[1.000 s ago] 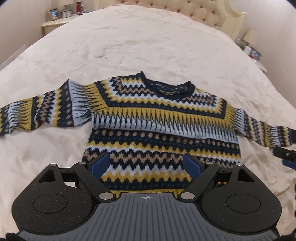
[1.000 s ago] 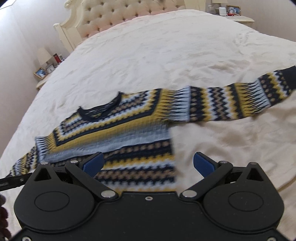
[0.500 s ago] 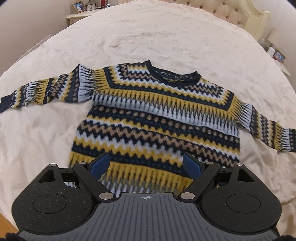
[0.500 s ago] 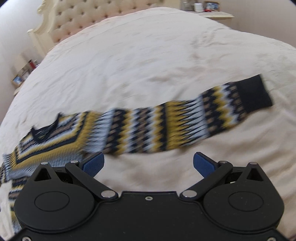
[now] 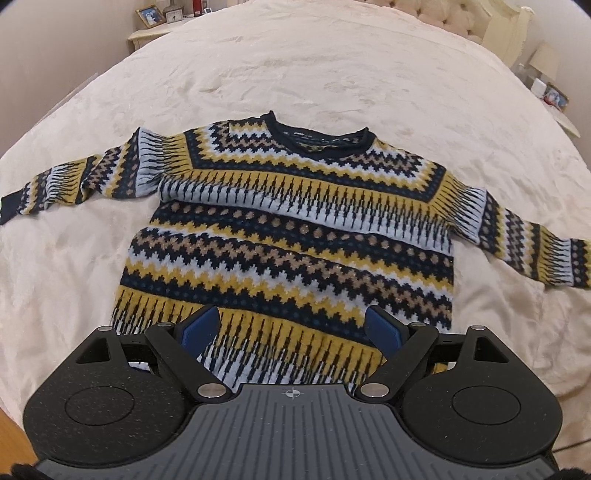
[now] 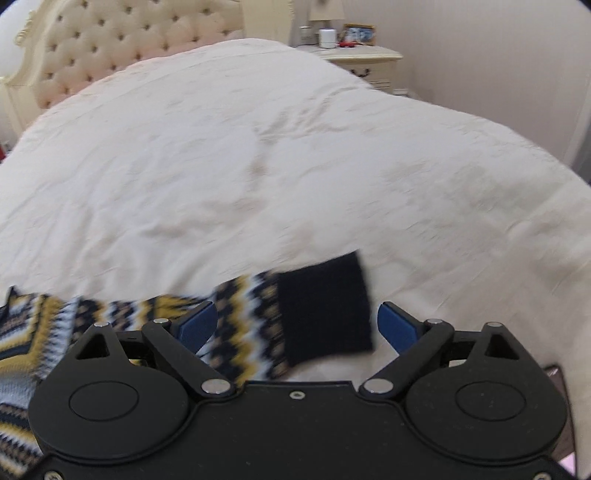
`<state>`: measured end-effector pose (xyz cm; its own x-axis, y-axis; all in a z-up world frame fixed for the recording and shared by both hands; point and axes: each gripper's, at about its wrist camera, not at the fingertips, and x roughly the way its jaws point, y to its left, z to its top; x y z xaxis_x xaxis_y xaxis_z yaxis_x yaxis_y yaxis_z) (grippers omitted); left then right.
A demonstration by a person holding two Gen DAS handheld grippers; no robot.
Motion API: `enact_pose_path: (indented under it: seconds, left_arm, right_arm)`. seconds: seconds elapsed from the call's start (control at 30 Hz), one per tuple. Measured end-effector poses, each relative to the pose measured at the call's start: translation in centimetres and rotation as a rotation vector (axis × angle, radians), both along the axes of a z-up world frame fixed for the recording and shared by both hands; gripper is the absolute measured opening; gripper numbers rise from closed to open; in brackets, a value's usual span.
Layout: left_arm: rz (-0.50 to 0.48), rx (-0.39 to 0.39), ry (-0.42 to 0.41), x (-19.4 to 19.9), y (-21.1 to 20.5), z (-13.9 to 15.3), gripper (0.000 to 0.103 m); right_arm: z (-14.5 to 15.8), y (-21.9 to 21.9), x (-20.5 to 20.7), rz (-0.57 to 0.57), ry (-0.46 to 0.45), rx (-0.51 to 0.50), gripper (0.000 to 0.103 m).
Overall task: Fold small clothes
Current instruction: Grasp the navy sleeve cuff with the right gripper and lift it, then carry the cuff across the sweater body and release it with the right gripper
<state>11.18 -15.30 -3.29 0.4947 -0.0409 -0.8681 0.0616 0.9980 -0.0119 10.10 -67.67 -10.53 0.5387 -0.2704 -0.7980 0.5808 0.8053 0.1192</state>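
Note:
A patterned sweater (image 5: 295, 229) in navy, yellow, white and tan lies flat, face up, on the cream bedspread (image 5: 295, 66), both sleeves spread out sideways. My left gripper (image 5: 291, 328) hovers open over the sweater's bottom hem, nothing between its blue pads. In the right wrist view my right gripper (image 6: 299, 328) is over the end of one sleeve (image 6: 243, 325); the dark navy cuff (image 6: 325, 310) lies between the jaws, which are closing without the pads pressing on it.
A tufted headboard (image 6: 122, 44) stands at the far end of the bed. A nightstand (image 6: 354, 59) with small items is beyond the right side, another nightstand (image 5: 155, 26) with a picture frame at the far left. The wooden floor (image 5: 11, 439) shows by the bed's near edge.
My right gripper swept along the sleeve from the sweater's body out to the cuff. My left gripper drew back, so the whole sweater and its hem now show.

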Motion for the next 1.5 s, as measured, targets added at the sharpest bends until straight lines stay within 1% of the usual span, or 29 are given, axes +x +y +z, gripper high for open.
enact_pose_path:
  seconds: [0.1,0.17,0.2,0.23,0.27,0.3,0.33,0.37,0.4,0.53,0.67,0.77,0.9,1.03,1.13,1.27,1.33,1.5]
  left_arm:
    - [0.013,0.004,0.007,-0.1,0.2,0.0,0.086]
    - [0.022,0.007,0.011,-0.1,0.4,0.0,0.086]
    - [0.025,0.009,0.013,-0.2,0.5,0.0,0.086]
    - [0.025,0.012,0.014,-0.2,0.6,-0.1,0.086]
    - [0.025,0.014,0.015,-0.2,0.7,-0.1,0.086]
    - [0.025,0.014,0.017,-0.2,0.8,-0.2,0.086]
    - [0.024,0.012,0.018,-0.2,1.0,-0.2,0.086]
    - [0.024,0.009,0.020,-0.2,1.2,-0.3,0.086]
    - [0.023,0.006,0.022,-0.2,1.4,-0.4,0.086]
    - [0.011,-0.003,0.025,0.0,2.3,-0.9,0.086]
    - [-0.024,-0.023,0.023,0.5,3.8,-1.3,0.086]
    - [-0.048,-0.035,0.035,1.1,5.5,-1.8,0.086]
    - [-0.042,-0.045,0.046,2.3,8.5,-2.1,0.086]
    - [-0.036,-0.046,0.050,3.5,11.7,-2.3,0.086]
    - [-0.025,-0.046,0.050,4.3,13.8,-2.5,0.086]
    - [-0.008,-0.047,0.051,5.3,16.4,-2.7,0.086]
    - [-0.001,-0.048,0.052,5.7,17.6,-2.8,0.086]
    - [0.008,-0.042,0.058,6.6,20.1,-3.1,0.086]
  right_arm:
    - [-1.5,-1.2,0.6,-0.015,0.044,0.011,0.093]
    - [-2.6,-1.4,0.9,-0.022,0.077,0.029,0.087]
    - [-2.9,-1.3,1.1,-0.026,0.090,0.025,0.077]
    - [-3.1,-1.1,1.1,-0.030,0.093,0.009,0.065]
    - [-3.0,-1.0,1.0,-0.032,0.084,-0.005,0.058]
    - [-2.8,-0.8,0.8,-0.029,0.066,0.001,0.043]
    - [-2.6,-0.8,0.7,-0.017,0.043,0.041,0.021]
    - [-2.3,-0.8,0.6,-0.015,0.022,0.086,0.021]
    - [-2.0,-0.6,0.6,-0.016,0.008,0.102,0.020]
    - [0.5,1.8,1.0,0.031,-0.042,0.121,0.020]
    - [3.5,5.4,2.0,0.080,-0.102,0.153,0.020]
    - [6.2,9.1,3.2,0.120,-0.150,0.190,0.020]
    - [9.1,14.7,5.9,0.197,-0.194,0.219,0.020]
    - [11.1,20.6,9.0,0.275,-0.238,0.273,0.020]
    - [11.7,25.0,11.5,0.341,-0.259,0.304,0.020]
    - [11.5,30.5,14.6,0.415,-0.268,0.350,0.020]
    - [11.1,33.1,16.1,0.446,-0.269,0.377,0.020]
    - [9.5,39.4,18.7,0.511,-0.253,0.418,0.020]
